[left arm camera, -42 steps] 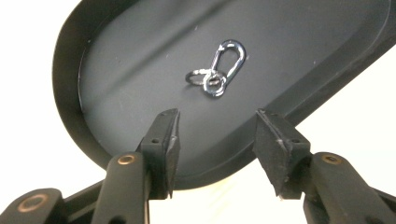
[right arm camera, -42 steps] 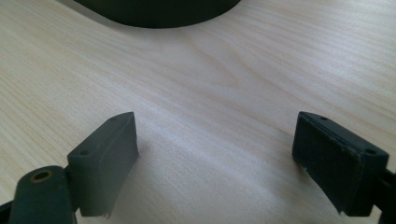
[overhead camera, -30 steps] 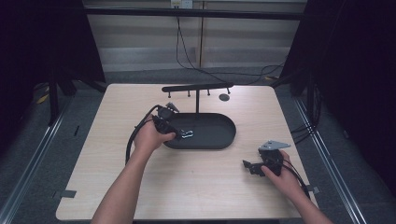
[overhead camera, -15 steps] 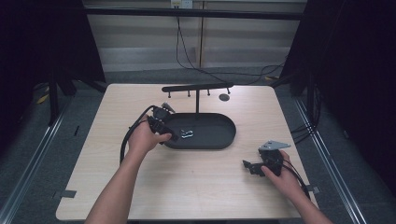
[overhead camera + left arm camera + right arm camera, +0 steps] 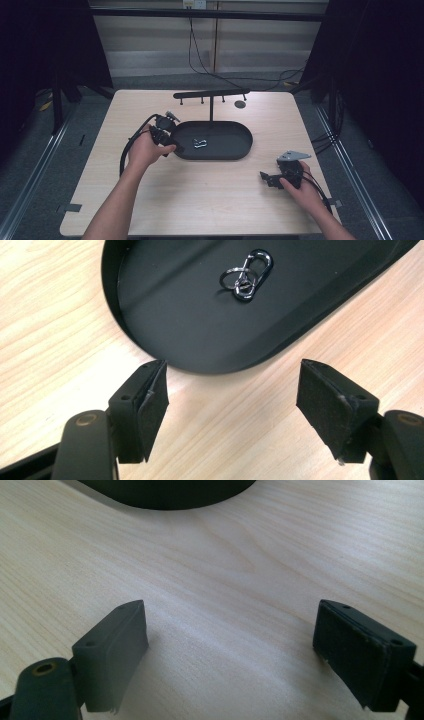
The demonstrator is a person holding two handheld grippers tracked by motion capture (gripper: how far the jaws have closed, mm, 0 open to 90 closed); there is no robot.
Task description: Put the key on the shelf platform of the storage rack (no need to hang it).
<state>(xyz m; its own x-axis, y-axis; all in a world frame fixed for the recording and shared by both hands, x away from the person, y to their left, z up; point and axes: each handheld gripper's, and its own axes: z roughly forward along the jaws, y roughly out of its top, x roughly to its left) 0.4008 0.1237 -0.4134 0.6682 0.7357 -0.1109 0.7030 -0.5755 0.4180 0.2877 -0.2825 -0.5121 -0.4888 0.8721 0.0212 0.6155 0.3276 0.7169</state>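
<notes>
A black oval tray (image 5: 230, 145) sits mid-table. In it lies a silver carabiner with key rings (image 5: 200, 144), seen close up as the carabiner (image 5: 246, 276) on the tray floor (image 5: 200, 330). My left gripper (image 5: 175, 148) is at the tray's left end, just outside its rim. It is open, with bare wood between its jaws (image 5: 230, 395). My right gripper (image 5: 264, 177) rests low over the table at the front right, pointing left. It is open over bare wood (image 5: 230, 650), and the tray's edge (image 5: 170, 492) lies far ahead of it.
Behind the tray stands a black rack (image 5: 210, 94) with a horizontal bar, short pegs and a post. A small dark round disc (image 5: 240, 104) lies near its right end. The left gripper's cable (image 5: 125, 150) loops beside the left hand.
My left hand and gripper have drawn back leftward from over the tray to just outside its left end. The carabiner stays in the tray. The right gripper has not moved.
</notes>
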